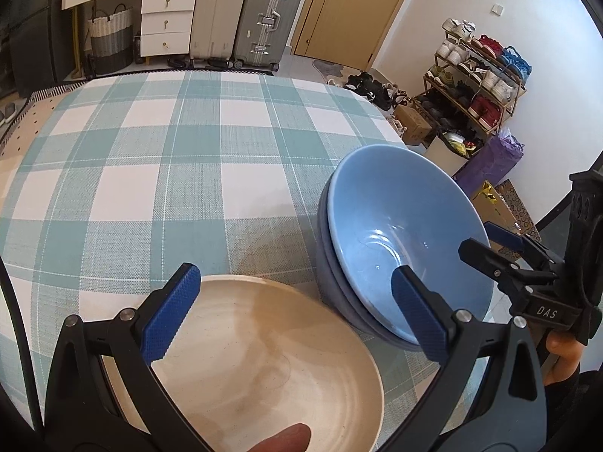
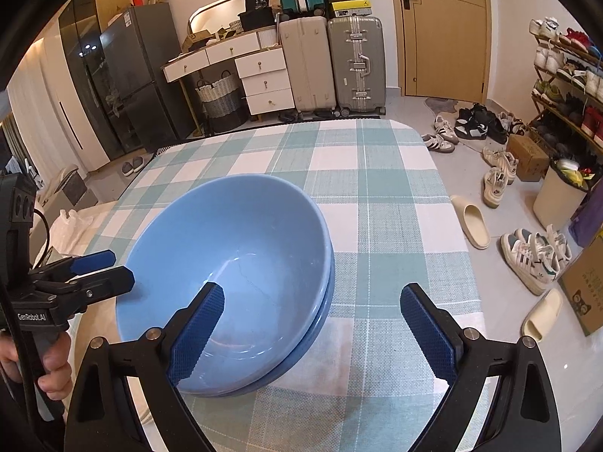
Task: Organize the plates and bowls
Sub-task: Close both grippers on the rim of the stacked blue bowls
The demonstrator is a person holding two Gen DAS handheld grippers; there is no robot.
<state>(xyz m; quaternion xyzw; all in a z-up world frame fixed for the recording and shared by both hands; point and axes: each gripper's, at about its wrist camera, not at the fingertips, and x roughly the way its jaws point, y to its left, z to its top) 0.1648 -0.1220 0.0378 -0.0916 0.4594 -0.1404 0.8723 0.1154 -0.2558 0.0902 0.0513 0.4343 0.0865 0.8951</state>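
A: Report the position of the stacked blue bowls point(image 2: 226, 275).

B: The stack sits on the checked tablecloth point(image 2: 377, 196), near the table's right side. In the right wrist view it lies left of centre. The right gripper point(image 2: 312, 324) is spread wide and holds nothing. Its left finger pad point(image 2: 196, 335) reaches over the near rim of the top bowl, and its right finger stands over bare cloth, clear of the stack. Whether the left pad touches the bowl cannot be determined.

A: And the left tool?

B: The left gripper point(image 1: 297, 312) is likewise spread, grasping nothing. The cream plate point(image 1: 264, 358) lies directly below and between its fingers, at the table's near edge. Its right finger pad point(image 1: 418, 312) overlaps the near rim of the blue stack in the left wrist view. The plate and the stack lie just beside each other; contact between them cannot be confirmed.
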